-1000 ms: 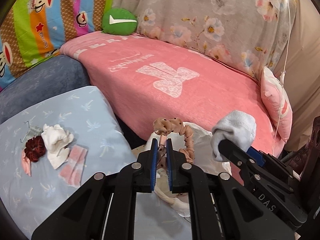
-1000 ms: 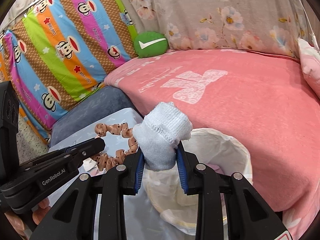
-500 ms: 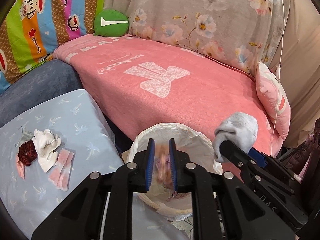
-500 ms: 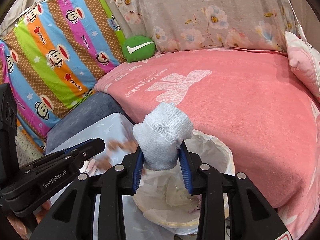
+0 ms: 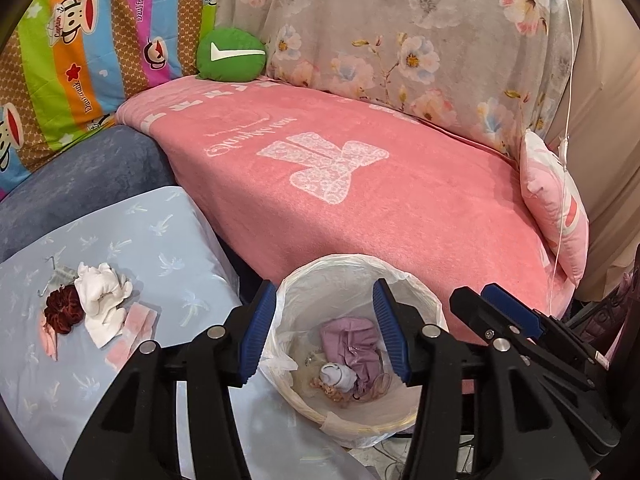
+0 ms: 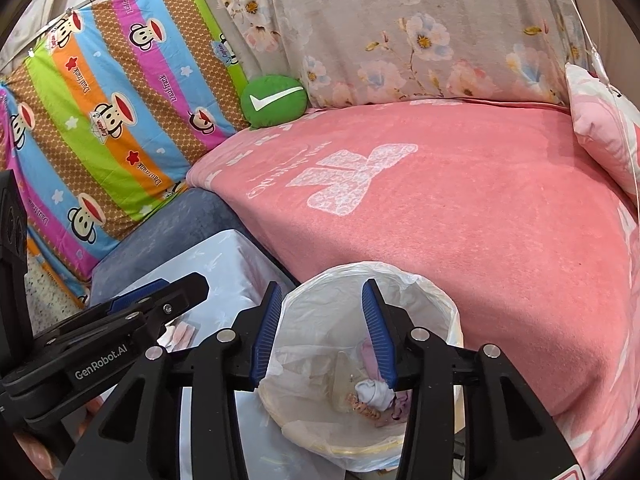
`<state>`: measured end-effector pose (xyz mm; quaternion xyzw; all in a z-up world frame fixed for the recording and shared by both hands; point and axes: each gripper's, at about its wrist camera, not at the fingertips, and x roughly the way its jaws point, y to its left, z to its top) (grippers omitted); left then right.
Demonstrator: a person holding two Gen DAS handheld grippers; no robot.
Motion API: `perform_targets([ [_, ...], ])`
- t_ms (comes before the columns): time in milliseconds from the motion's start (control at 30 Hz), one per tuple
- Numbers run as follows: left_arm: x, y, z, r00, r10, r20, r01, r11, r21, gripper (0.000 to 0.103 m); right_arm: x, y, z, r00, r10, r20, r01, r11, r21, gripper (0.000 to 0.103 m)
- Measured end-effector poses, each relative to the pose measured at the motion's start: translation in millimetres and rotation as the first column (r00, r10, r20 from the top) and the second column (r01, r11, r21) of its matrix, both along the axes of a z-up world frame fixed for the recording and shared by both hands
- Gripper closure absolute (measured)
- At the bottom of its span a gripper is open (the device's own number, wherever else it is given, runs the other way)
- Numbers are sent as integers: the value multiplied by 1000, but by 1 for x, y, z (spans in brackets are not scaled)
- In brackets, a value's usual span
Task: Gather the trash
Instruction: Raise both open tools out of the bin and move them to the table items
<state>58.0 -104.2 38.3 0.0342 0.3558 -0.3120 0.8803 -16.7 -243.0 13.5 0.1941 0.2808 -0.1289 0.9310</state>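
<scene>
Over the bin [image 5: 420, 300] | both grippers, left gripper [image 5: 326, 332] and right gripper [image 6: 324, 332], opening, nothing between fingers | we clear the rim, then fetch the white wad [image 5: 102, 300].

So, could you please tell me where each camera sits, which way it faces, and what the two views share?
Left wrist: on the left gripper, looking down over its opening, empty jaws into the lined trash bin; the right gripper shows at right.
Right wrist: on the right gripper, jaws opening and empty, over the same bin; the left gripper shows at left.
Shared: the bin, white sock, pink blanket, green cushion.
</scene>
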Motion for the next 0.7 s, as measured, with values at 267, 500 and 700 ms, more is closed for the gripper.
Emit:
perform_targets([
  [267,5,10,-4,999,27,-18,-27,1000,-3,55,8,8,-1,1000,22,-12,-22,1000,-3,61],
  [500,10,22,-7,998,60,-28,-60,998,-4,55,18,24,-4,998,55,-25,-55,998,-8,61],
  [700,17,38,-12,994,98,-44,-99,995,-9,55,28,39,-7,995,87,-39,-88,996,-12,61],
])
